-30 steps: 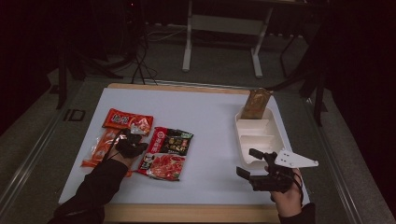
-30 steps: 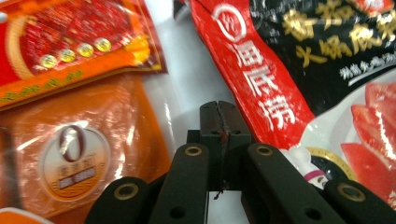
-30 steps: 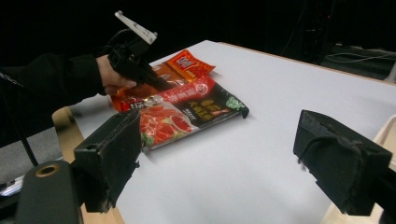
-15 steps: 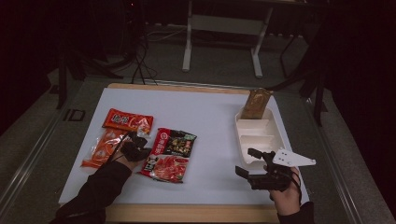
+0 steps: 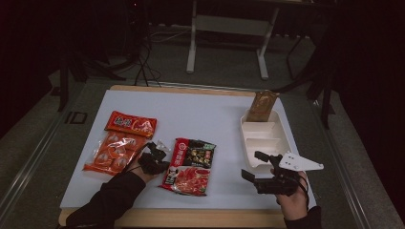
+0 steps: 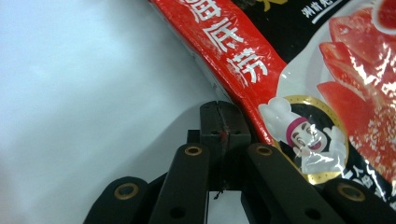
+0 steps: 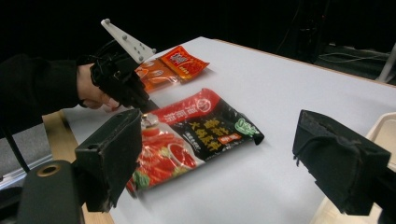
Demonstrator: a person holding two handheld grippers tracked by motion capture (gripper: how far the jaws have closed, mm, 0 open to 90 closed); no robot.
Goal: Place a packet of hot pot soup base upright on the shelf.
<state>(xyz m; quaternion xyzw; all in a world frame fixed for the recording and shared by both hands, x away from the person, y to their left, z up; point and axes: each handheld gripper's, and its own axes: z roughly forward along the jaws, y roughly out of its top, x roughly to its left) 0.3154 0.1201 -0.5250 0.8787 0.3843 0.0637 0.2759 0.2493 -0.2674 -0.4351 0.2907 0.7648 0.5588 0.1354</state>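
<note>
One tool [image 5: 160,153] nearer pouch [image 5: 188,167], other [image 5: 258,164] unmoved

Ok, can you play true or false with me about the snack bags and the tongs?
1. The left tongs are shut beside the red and black packet. True.
2. The right tongs are squeezing a packet. False: they are open, holding nothing.
3. A brown packet stands at the white tray's far end. True.
4. Both orange packets lie in the tray. False: they lie on the table.

Black sleeves, black grippers [image 5: 260,164] (brass-ringed pivots), one grey three-cornered plate [image 5: 299,162].
</note>
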